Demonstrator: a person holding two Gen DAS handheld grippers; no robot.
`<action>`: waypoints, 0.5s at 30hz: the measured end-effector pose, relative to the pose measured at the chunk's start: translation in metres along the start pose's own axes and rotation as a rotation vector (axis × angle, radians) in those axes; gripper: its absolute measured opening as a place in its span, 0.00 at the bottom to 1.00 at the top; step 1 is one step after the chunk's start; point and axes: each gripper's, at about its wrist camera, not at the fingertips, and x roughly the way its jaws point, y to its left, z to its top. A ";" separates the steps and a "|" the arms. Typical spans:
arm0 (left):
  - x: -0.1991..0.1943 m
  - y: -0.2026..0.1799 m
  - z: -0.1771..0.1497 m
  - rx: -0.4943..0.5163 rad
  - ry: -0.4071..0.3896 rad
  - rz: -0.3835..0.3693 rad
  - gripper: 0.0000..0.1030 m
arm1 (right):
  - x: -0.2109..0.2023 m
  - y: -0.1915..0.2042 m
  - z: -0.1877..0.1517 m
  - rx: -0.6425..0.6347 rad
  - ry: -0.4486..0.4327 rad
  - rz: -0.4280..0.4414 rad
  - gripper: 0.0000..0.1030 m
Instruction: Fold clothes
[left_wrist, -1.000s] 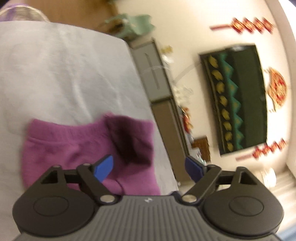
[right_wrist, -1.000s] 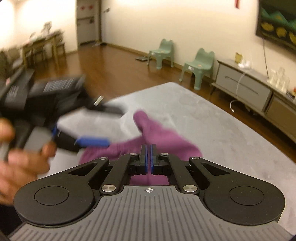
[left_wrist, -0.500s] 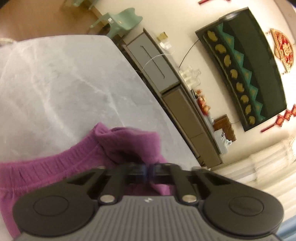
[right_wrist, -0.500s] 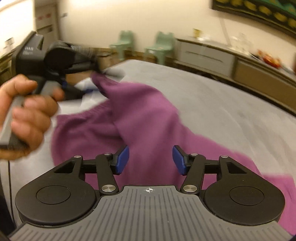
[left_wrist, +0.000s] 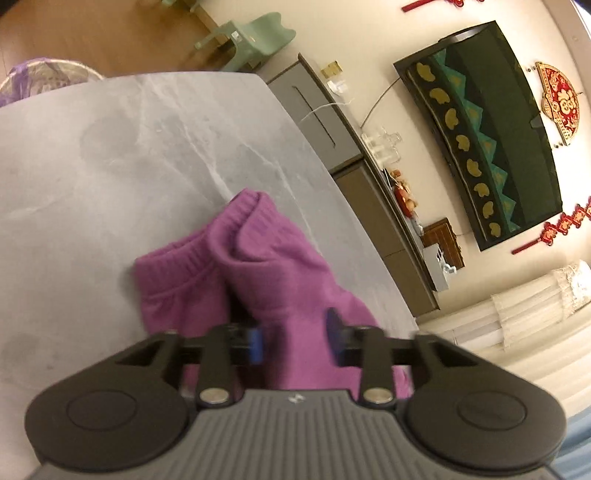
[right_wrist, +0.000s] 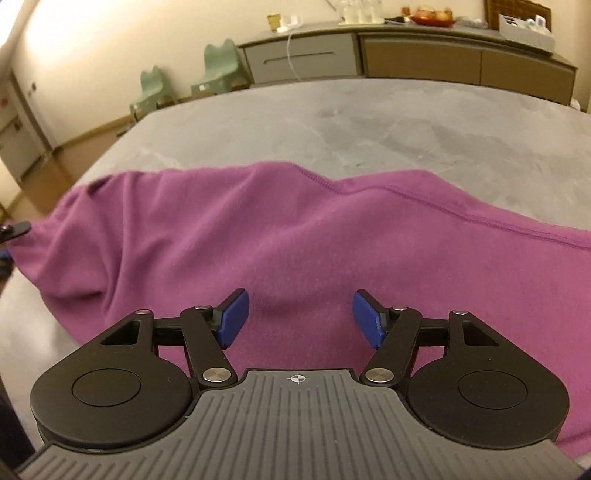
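The purple garment (right_wrist: 280, 236) lay spread on the grey marbled desk (right_wrist: 332, 122), and the step in hand looked like the release after 1 fold: both grippers stood over the cloth with nothing pinched.

The right gripper (right_wrist: 299, 317) had its jaws opening, already wide apart, with flat cloth lying below and between the blue pads (right_wrist: 232, 317) but not pressed by them. Ahead of these jaws the garment ran as a broad band from left to right, its long axis crosswise to the direction the jaws pointed, with a stitched seam (right_wrist: 424, 199) along the far edge and bare desk beyond it.

The left gripper (left_wrist: 293, 338) was also opening, its jaws about half apart. A fold of cloth rose between the pads, yet they did not appear to clamp it. Just ahead of these jaws sat the ribbed hem (left_wrist: 177, 258), doubled over, with 1 ribbed corner (left_wrist: 247, 203) pointing away from the jaws toward the far desk edge.

Judging by this, 1 layer already lay over another at the hem end. The next move probably called for picking 2 fresh grip points on the long band and carrying 1 end over the other, keeping edges matched so the loose, soft knit would not bunch
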 end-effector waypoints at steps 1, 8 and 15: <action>0.002 -0.005 0.001 0.008 -0.012 0.018 0.60 | -0.003 -0.001 0.001 0.000 -0.008 0.001 0.66; 0.021 -0.014 0.003 0.072 -0.009 0.156 0.65 | -0.012 -0.046 0.046 0.104 -0.088 -0.001 0.81; 0.010 -0.029 -0.013 0.215 -0.006 0.190 0.05 | 0.041 -0.090 0.099 0.233 -0.022 0.100 0.81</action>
